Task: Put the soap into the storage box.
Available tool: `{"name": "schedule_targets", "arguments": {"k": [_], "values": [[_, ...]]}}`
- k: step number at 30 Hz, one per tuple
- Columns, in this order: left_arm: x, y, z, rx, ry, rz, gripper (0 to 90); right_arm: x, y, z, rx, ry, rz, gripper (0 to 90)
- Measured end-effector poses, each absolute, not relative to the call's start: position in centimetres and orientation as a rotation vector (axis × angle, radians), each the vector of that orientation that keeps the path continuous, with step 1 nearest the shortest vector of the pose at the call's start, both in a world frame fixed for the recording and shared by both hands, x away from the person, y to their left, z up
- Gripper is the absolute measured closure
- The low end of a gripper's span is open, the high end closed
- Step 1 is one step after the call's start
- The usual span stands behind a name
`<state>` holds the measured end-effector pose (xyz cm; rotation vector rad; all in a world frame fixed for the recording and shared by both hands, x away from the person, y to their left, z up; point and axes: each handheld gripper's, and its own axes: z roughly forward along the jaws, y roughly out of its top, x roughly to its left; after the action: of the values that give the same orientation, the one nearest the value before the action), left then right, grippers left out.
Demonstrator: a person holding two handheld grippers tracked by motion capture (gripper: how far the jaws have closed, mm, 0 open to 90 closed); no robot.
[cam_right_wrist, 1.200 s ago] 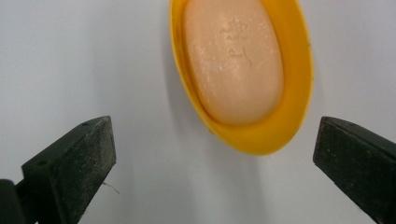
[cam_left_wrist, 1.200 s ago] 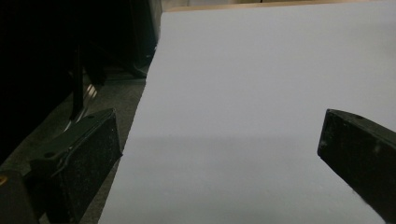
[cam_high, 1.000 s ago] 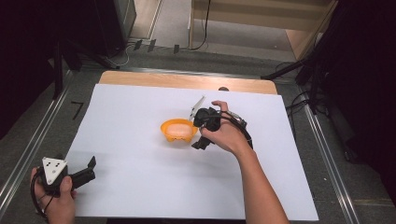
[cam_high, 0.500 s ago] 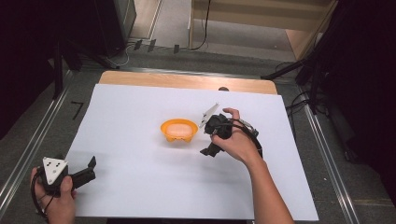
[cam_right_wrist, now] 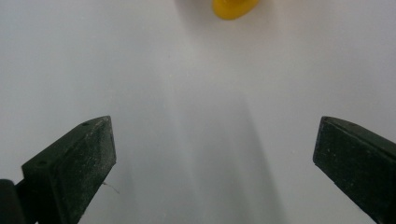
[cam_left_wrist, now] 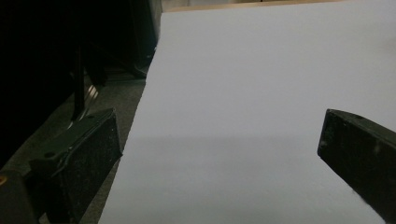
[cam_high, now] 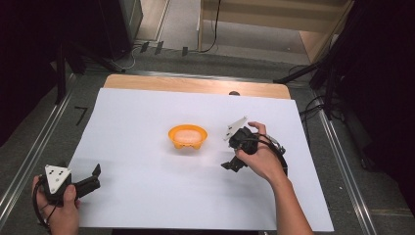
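High view: the right gripper is held jaws apart, empty, at 3 o'clock of the glossy orange bowl on the white sheet. The left gripper is held at 7 o'clock.

Left gripper view: matte black jaws are spread over the sheet.

Right gripper view: jaws gape; the bowl is seen at 12 o'clock.

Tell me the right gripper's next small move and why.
Probably bring the right gripper back toward the orange bowl if the bowl is to be handled again. The gripper sits apart from the bowl, to its right on the white sheet, jaws wide open with nothing between them. In the right gripper view the bowl lies ahead, beyond the jaws.
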<state>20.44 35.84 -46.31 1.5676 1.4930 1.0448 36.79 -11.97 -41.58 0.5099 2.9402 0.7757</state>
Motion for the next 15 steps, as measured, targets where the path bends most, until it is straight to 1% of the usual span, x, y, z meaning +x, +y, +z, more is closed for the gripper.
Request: {"name": "schedule_targets", "arguments": {"k": [15], "values": [[20.4,35.8,-46.3,1.567,1.492,1.047,0.0,34.7,-15.8,-42.4,0.611,2.878,0.844,0.0]]}}
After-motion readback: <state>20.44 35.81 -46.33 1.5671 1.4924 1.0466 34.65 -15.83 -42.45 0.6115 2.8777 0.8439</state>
